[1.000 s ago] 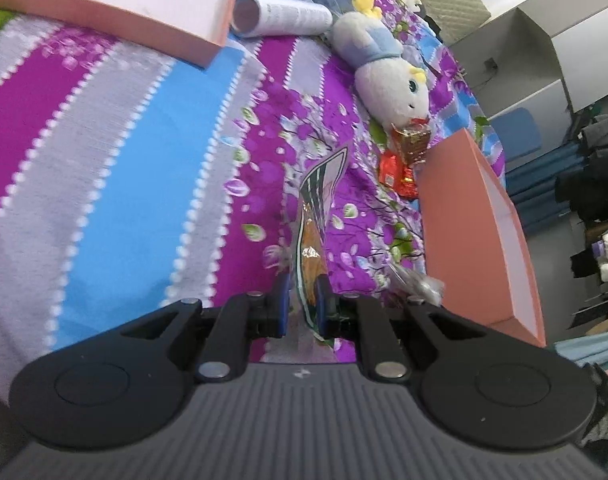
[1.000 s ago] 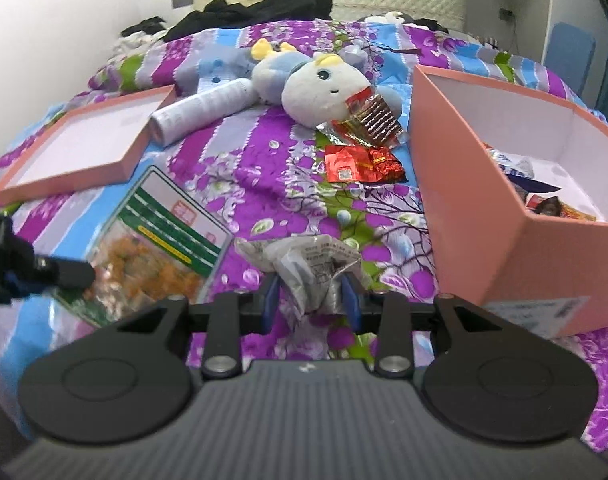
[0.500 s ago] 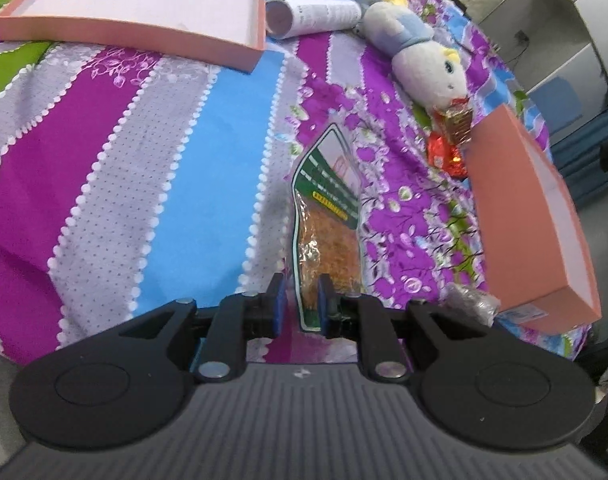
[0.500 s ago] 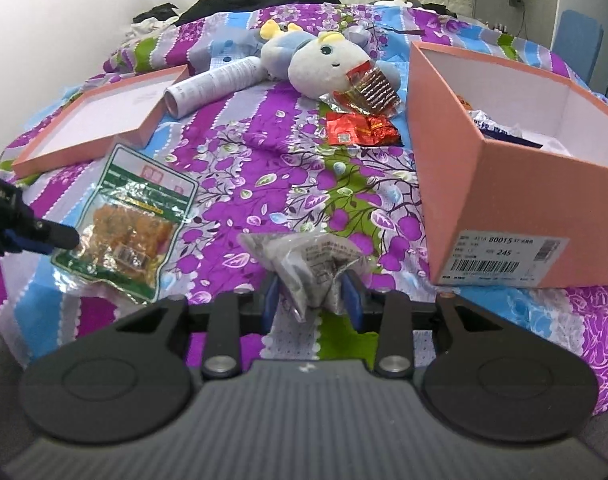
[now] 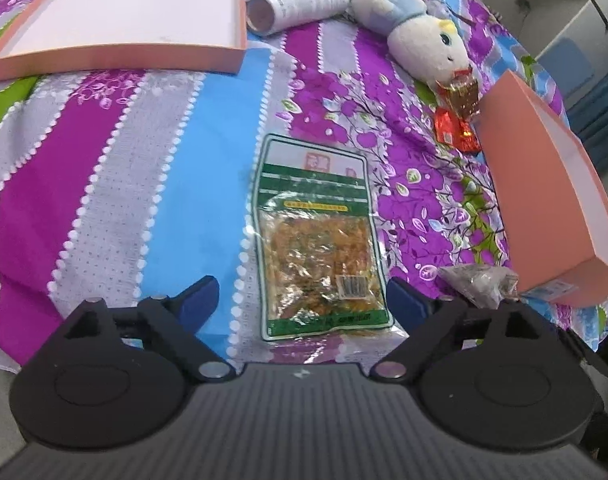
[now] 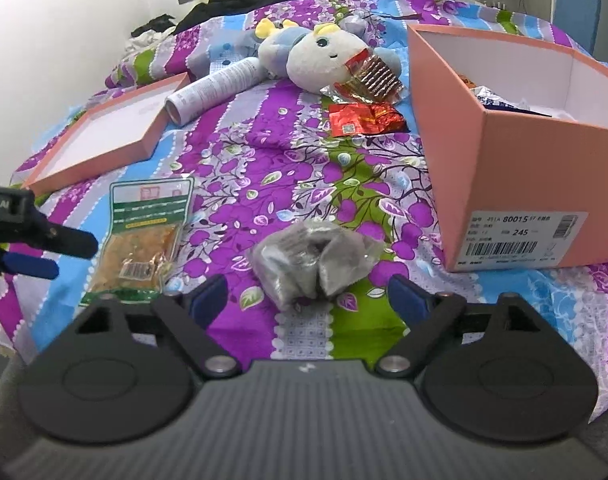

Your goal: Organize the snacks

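Both tools just sprang wide: left tool astride green snack bag, right tool astride grey packet.

likely a bedroom: patterned bedspread, plush toy

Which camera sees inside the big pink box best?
The right wrist view: the pink box faces it open, showing white walls and wrappers inside. The left wrist view catches only its outer side and a sliver of the inner wall.
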A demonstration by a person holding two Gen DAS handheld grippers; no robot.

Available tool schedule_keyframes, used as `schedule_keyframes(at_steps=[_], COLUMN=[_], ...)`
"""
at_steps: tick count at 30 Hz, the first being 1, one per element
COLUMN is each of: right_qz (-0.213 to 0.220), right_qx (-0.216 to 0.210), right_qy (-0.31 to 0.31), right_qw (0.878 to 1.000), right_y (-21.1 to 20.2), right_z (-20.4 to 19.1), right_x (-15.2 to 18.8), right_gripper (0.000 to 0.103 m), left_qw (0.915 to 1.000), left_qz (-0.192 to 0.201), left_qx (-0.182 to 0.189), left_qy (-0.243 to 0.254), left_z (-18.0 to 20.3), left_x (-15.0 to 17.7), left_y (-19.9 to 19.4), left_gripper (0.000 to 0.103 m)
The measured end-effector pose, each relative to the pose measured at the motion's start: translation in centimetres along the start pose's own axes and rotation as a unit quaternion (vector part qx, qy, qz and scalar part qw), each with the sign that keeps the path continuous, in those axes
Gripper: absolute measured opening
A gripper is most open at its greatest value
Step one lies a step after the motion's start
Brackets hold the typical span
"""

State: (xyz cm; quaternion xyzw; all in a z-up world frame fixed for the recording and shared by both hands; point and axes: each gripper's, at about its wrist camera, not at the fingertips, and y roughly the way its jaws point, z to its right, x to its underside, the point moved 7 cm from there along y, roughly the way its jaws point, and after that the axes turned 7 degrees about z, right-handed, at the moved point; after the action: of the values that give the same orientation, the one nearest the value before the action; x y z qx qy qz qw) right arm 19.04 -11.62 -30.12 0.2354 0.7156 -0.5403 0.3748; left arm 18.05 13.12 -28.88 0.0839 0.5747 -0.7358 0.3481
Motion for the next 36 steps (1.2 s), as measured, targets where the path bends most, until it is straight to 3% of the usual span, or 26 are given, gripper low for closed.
schedule_keyframes(at_steps=[13, 16, 22, 25, 28, 32, 36], right_qz=[0.028, 0.034, 0.023, 0.023, 0.022, 0.021, 0.022], right_qx=[-0.002, -0.008, -0.007, -0.007, -0.004, -0.003, -0.001], right_qy=[-0.031, -0.049, -0.084, -0.076, -0.09, -0.09, -0.088], right_qw=[0.999, 0.998, 0.996, 0.997, 0.996, 0.996, 0.996], right_y=[1.2, 1.7, 2.8, 2.9, 3.0, 2.8, 2.2], right_z=[-0.2, -0.6, -0.8, -0.5, -0.8, -0.8, -0.9], right_x=[-0.3, -0.4, 0.6, 0.5, 0.6, 0.3, 0.0], right_gripper=[0.088, 0.087, 0.075, 0.07, 0.065, 0.059, 0.053], left_qw=[0.9988, 0.996, 0.9882, 0.9878, 0.9868, 0.9881, 0.9898], left_qz=[-0.017, -0.005, -0.016, -0.011, -0.002, 0.012, 0.012], left_qx=[-0.001, -0.018, -0.043, -0.047, -0.055, -0.052, -0.041], left_qy=[0.045, 0.087, 0.146, 0.148, 0.152, 0.144, 0.136], left_z=[3.2, 4.0, 4.8, 4.7, 4.8, 4.4, 4.3], left_x=[-0.4, -0.6, -0.1, 0.3, 0.4, -0.3, -0.7], left_y=[4.0, 4.8, 6.0, 6.3, 6.3, 5.4, 4.6], left_gripper=[0.096, 0.095, 0.091, 0.088, 0.08, 0.058, 0.048])
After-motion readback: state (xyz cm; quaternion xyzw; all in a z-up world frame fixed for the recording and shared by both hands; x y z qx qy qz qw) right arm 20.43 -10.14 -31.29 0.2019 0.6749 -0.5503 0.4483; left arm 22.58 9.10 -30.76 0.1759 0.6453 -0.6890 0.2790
